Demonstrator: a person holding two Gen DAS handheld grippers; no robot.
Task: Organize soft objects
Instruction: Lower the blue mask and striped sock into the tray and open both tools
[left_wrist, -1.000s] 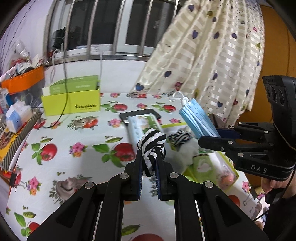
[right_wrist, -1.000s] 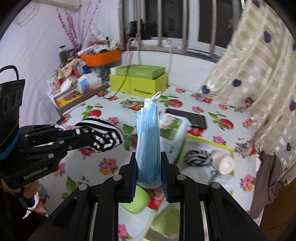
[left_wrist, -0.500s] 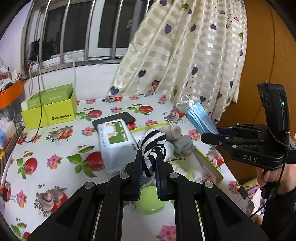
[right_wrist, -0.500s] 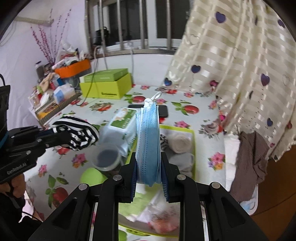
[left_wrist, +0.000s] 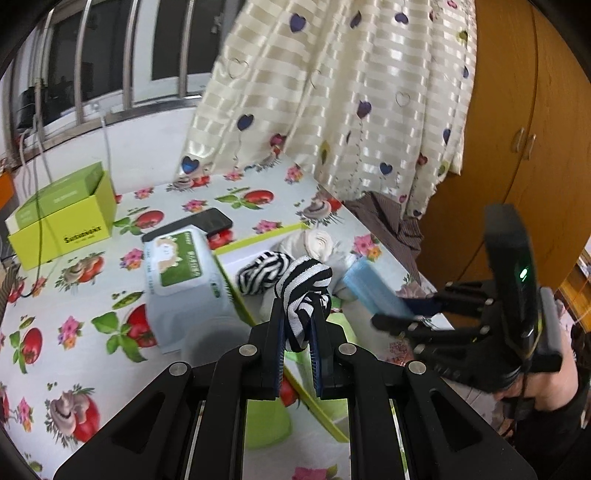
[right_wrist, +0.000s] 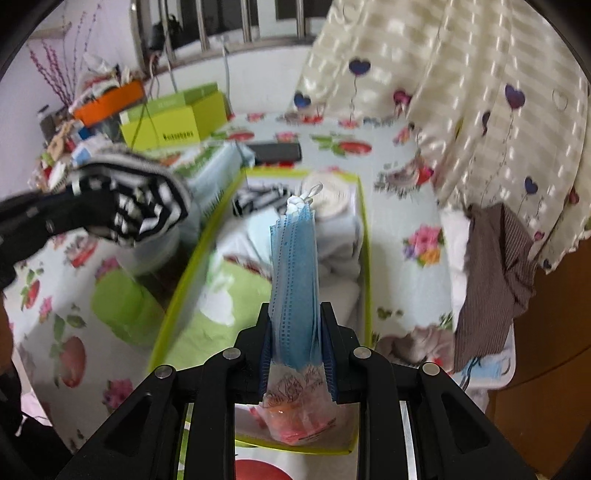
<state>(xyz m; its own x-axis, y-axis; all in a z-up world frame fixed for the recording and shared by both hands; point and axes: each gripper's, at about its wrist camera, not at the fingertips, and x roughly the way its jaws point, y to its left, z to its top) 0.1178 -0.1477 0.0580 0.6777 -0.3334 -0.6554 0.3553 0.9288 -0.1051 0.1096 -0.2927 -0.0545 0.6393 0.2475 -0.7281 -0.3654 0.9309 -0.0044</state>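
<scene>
My left gripper (left_wrist: 297, 317) is shut on a black-and-white striped sock (left_wrist: 301, 291), held over the near left side of a lime-edged tray (right_wrist: 364, 236). My right gripper (right_wrist: 295, 317) is shut on a stack of blue face masks (right_wrist: 293, 266) that stands upright above the tray's middle. In the left wrist view the masks (left_wrist: 373, 288) and the right gripper (left_wrist: 391, 315) sit just right of the sock. In the tray lie another striped sock (left_wrist: 260, 273), a cream rolled sock (right_wrist: 332, 194), pale cloth and a green-and-white pack (right_wrist: 221, 314).
A wet-wipes pack (left_wrist: 184, 280) and a black phone (left_wrist: 192, 225) lie left of the tray, a green cup (right_wrist: 123, 306) beside it. A lime box (left_wrist: 62, 218) stands at the back. Curtain (left_wrist: 332, 110), brown cloth (right_wrist: 495, 273) and wooden cabinet (left_wrist: 517, 147) are on the right.
Both grippers have swung right and lower with their loads, from beside the wipes pack to over the tray. Both grips are unchanged.
</scene>
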